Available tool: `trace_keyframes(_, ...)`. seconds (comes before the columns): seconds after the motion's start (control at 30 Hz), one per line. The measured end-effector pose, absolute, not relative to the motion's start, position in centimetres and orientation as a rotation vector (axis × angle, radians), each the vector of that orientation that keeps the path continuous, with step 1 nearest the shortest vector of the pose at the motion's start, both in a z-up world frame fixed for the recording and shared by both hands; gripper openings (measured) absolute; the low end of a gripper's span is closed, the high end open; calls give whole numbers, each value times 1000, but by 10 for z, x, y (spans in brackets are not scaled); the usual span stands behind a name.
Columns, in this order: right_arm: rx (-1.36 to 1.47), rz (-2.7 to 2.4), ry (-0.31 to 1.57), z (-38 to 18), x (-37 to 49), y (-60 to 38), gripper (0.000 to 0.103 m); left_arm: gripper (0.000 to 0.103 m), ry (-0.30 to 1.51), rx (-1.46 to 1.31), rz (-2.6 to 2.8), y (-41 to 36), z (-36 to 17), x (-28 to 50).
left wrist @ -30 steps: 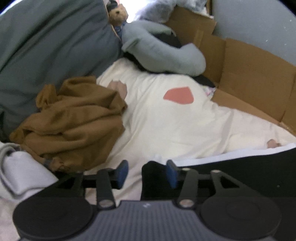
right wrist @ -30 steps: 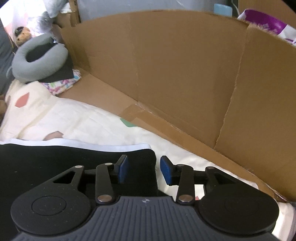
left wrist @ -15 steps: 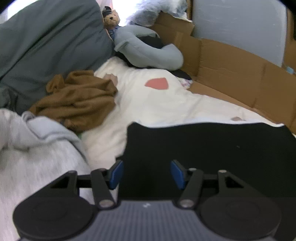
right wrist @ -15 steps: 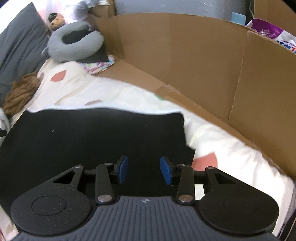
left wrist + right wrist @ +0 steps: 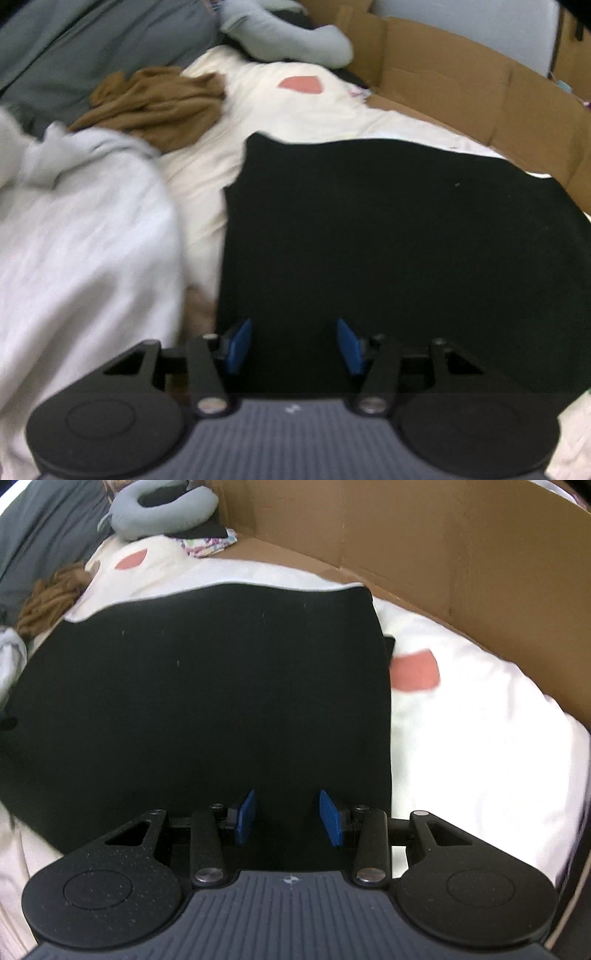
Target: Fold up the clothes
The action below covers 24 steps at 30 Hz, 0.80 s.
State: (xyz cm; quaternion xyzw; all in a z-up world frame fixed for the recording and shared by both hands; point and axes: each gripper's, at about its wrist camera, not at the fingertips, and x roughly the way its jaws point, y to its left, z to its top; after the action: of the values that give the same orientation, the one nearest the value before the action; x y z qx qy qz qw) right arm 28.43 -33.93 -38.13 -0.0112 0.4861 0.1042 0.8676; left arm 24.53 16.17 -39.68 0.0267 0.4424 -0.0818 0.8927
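Left wrist view: cream bedsheet (image 5: 295, 122) with pink patches fills the frame, cardboard wall (image 5: 461, 74) across the upper right, grey pillow (image 5: 66, 48) upper left. Black garment (image 5: 388, 229) is the task piece: spread flat over centre and right, near edge running under the tool at the bottom. Looks like thin, limp knit, so light, no stiffness, will drape and sag from any single pinch; best taken at two corners or along a hem, one tool per side. White-grey garment (image 5: 74, 229) bunched at left, brown garment (image 5: 155, 99) crumpled upper left, both apart from the black one. Left gripper (image 5: 293, 345) stands wide, blue pads clear, nothing between them. Right wrist view: same black garment (image 5: 203, 683) centre-left, its right edge straight down the middle-right, a thin white strip along its far edge, possibly a lining or a second layer, too blurred to call. Right gripper (image 5: 288, 818) also spread, empty, over the near edge. Versus 1 s ago: both cameras then sat low at the garment's far corners showing mostly sheet and cardboard; now both are back and higher, whole panel visible, jaws spread a bit wider.
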Motion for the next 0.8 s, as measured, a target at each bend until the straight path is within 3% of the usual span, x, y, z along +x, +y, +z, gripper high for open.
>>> trace_keyframes(0.27, -57, 162, 1050, -385, 244, -355, 46, 56, 939, 47, -98, 192, -390, 211)
trace_keyframes(0.47, 26, 99, 1022, -373, 217, -369, 46, 49, 942, 156, -143, 196, -364, 191)
trace_keyframes(0.8, 284, 39, 1034, -362, 177, -378, 46, 52, 931, -148, -59, 212, -351, 163)
